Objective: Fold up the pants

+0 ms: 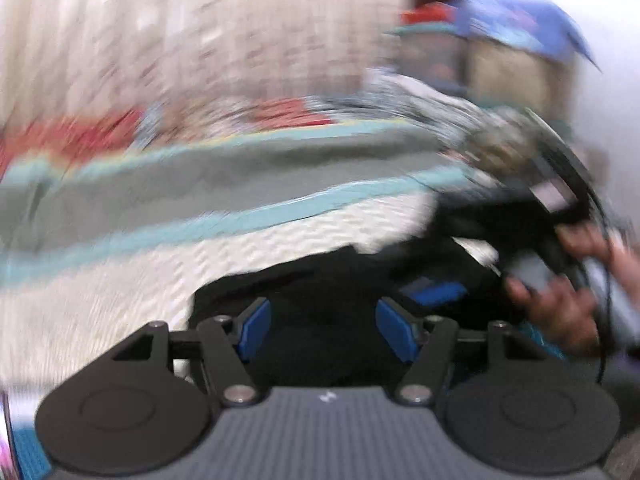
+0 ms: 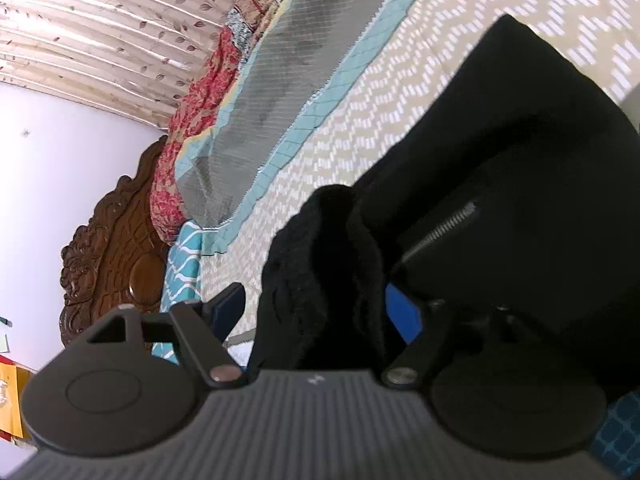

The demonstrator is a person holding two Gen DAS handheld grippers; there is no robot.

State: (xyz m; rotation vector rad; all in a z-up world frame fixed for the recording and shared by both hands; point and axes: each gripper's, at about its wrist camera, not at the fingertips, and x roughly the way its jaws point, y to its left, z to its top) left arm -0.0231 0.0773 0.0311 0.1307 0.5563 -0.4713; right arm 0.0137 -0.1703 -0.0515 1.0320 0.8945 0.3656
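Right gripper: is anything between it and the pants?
Nothing visible. The black pants lie on the patterned bedspread, and a bunched fold of them already sits between the open jaws of the right gripper.

light: bright, soft, even daylight
left view: heavy motion smear
right view: sharp
edges: fisheye bend, dark corners
pants (image 2: 500, 168): featureless black

1. Left wrist view looks forward and slightly down past its gripper (image 1: 324, 330), close over the bed (image 1: 120, 280); heavily blurred.
2. Right wrist view is rolled, very close to the pants (image 2: 520, 168).
3. Both share pants, bed and curtain (image 2: 100, 20).
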